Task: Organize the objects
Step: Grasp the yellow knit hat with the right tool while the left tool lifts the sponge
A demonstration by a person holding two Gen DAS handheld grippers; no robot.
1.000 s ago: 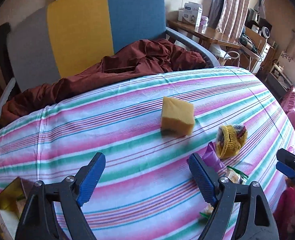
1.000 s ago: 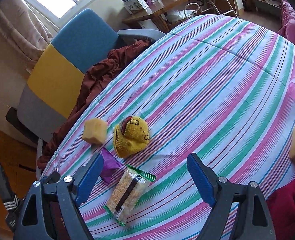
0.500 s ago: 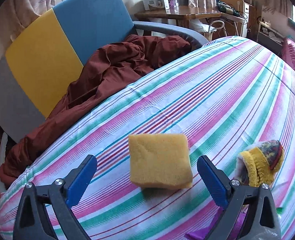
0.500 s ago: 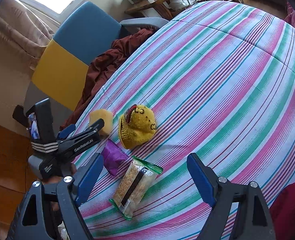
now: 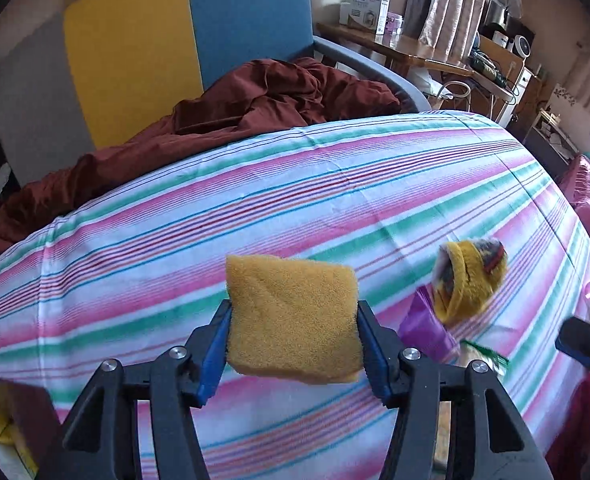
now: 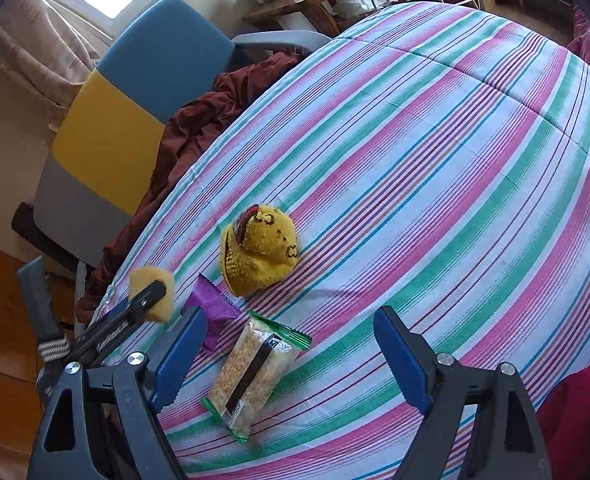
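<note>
Yellow foam is filling my left view: I am pinching a squashy square yellow sponge (image 5: 295, 326) between the blue pads of my left gripper (image 5: 294, 350), holding it above the striped pink-and-green bedsheet (image 5: 255, 208). My right gripper (image 6: 289, 354) is hanging wide apart, gripping nothing. Just right of the sponge, a knitted yellow hat (image 6: 260, 255) is lying on the sheet, with a purple wrapper (image 6: 212, 312) and a green-edged snack packet (image 6: 251, 372) near the hat.
</note>
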